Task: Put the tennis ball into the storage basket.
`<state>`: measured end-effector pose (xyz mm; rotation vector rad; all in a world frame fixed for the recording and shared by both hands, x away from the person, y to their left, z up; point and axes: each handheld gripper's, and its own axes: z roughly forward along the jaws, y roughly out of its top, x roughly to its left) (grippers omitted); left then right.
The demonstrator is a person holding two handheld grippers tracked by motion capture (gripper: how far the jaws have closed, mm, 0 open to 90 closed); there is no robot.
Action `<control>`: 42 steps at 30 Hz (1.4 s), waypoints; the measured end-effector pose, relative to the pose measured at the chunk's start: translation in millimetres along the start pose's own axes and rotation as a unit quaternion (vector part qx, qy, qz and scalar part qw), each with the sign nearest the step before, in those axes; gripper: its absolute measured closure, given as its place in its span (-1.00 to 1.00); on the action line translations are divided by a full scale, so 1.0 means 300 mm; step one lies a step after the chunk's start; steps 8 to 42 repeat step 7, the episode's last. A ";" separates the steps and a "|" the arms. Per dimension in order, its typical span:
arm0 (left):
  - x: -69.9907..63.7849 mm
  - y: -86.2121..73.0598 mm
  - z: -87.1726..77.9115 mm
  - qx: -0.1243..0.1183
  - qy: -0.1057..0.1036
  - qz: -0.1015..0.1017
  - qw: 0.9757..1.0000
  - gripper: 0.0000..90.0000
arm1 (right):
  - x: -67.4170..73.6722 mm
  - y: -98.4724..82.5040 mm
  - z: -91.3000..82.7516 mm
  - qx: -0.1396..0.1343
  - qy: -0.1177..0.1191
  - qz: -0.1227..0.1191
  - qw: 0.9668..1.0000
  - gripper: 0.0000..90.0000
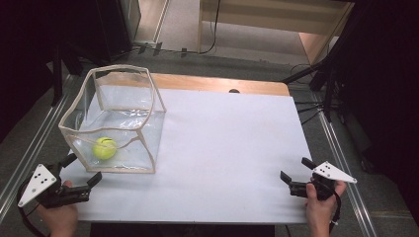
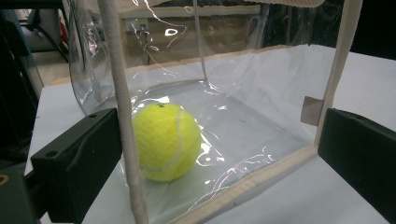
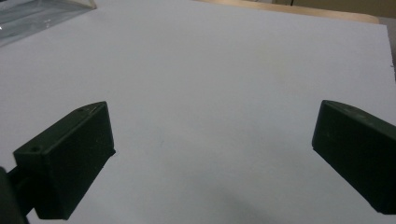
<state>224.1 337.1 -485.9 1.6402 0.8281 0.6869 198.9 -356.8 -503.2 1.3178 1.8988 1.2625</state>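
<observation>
The left hand-held gripper [image 1: 81, 170], jaws apart, faced the clear plastic cream-trimmed bag [image 1: 129, 69] holding a yellow-green tennis ball [image 1: 104, 147]; pinching the trim seemed wisest. The right hand-held gripper [image 1: 295, 172] stood open.

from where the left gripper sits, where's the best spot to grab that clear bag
Probably the near upright corner seam of the clear bag: stiff cloth piping, already standing between the open left gripper jaws. Come straight in from the near side; the walls are slick film.

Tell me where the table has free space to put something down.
The white table top is bare between the clear plastic box and the right gripper. The left near corner is crowded: box, yellow tennis ball, left gripper.
</observation>
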 end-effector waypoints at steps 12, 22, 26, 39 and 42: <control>0.001 0.000 -0.001 0.001 0.000 0.000 1.000 -1.00 | 0.003 0.000 0.001 0.001 0.005 0.000 1.000 -1.00; 0.001 0.000 -0.001 0.001 0.000 0.000 1.000 -1.00 | 0.003 0.000 0.001 0.001 0.005 0.000 1.000 -1.00; 0.001 0.000 -0.001 0.001 0.000 0.000 1.000 -1.00 | 0.003 0.000 0.001 0.001 0.005 0.000 1.000 -1.00; 0.001 0.000 -0.001 0.001 0.000 0.000 1.000 -1.00 | 0.003 0.000 0.001 0.001 0.005 0.000 1.000 -1.00; 0.001 0.000 -0.001 0.001 0.000 0.000 1.000 -1.00 | 0.003 0.000 0.001 0.001 0.005 0.000 1.000 -1.00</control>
